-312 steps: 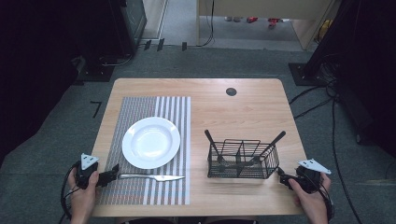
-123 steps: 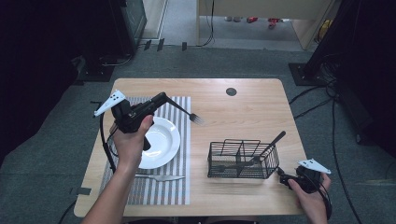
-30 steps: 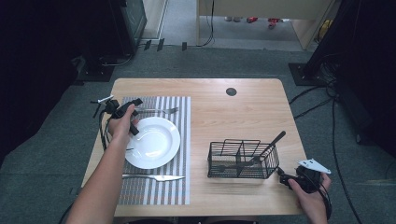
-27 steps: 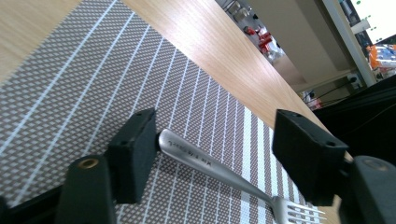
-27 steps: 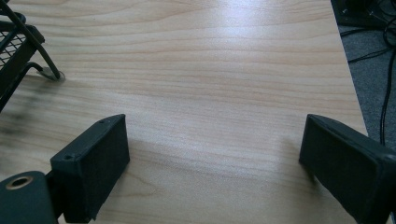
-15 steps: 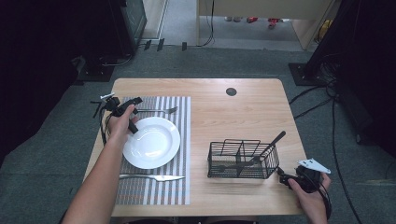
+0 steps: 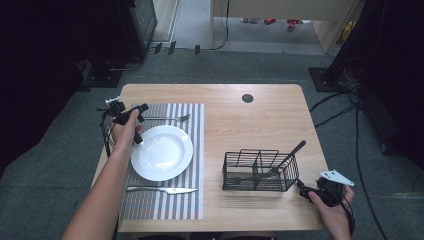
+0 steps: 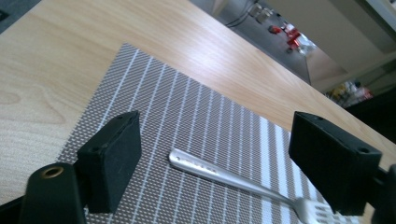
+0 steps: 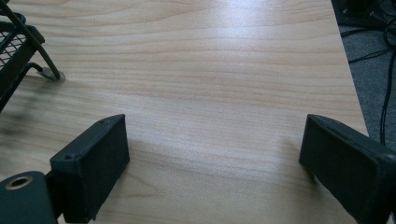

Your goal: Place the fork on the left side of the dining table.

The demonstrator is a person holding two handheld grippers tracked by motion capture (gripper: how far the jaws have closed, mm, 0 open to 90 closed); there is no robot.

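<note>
Here the left gripper [image 7: 141, 107] sits at the upper left of the high view, held over the far left corner of the striped placemat [image 7: 195, 200]. Its jaws have just been opening and now stand wide apart. In the left gripper view the fork [image 8: 233, 177] lies flat on the placemat between the two black pads [image 8: 114, 156], and neither pad touches it. The handle end points toward the lower left of that frame and the tines run off at the lower right edge. In the high view the fork [image 7: 167, 119] rests along the far edge of the placemat, just beyond the white plate [image 7: 162, 152], handle toward the gripper and tines toward the middle of the table [image 7: 260, 120].

A knife [image 7: 162, 190] lies on the placemat below the plate, near the person's edge of the table. Right of centre stands a black wire caddy [image 7: 260, 170] with a dark-handled utensil [image 7: 290, 154] leaning out of it toward the upper right.

The right gripper [image 7: 302, 189] rests at the lower right of the high view, just beside the caddy's near right corner. In the right gripper view its jaws are spread wide over bare wood with nothing between them, and a corner of the caddy [image 9: 18, 42] shows at the upper left.
</note>
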